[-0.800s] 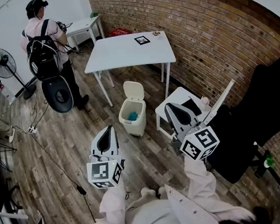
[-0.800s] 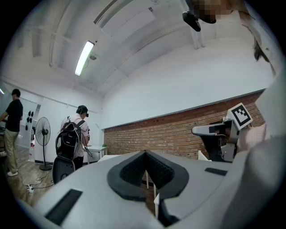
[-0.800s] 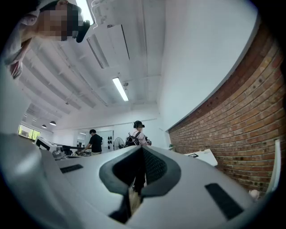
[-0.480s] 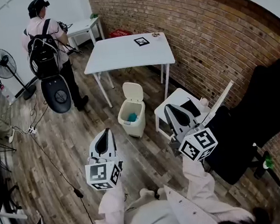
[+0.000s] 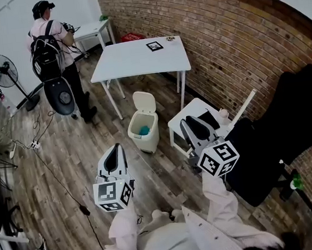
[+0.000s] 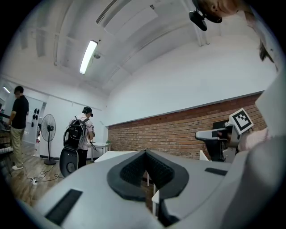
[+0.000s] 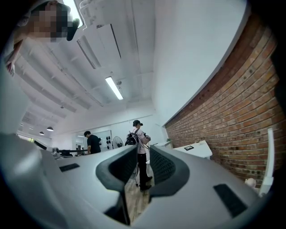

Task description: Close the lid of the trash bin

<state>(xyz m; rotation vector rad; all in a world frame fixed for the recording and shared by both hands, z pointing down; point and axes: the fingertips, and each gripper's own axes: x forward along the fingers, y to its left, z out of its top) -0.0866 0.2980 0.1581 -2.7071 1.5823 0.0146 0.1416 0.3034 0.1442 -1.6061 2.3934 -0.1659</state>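
Our trash bin [image 5: 144, 131] stands on the floor [image 5: 76, 159], just nearer than the white bench [image 5: 137, 59], with its lid [image 5: 144, 101] upright. Both tongs are well apart from it. The risk we see is a hasty, off-centre push that tips the light bin or slams the lid. We hold both roughly level, side by side: left tongs [image 5: 114, 150] clenched on nothing, right tongs [image 5: 187, 125] slightly parted, empty.
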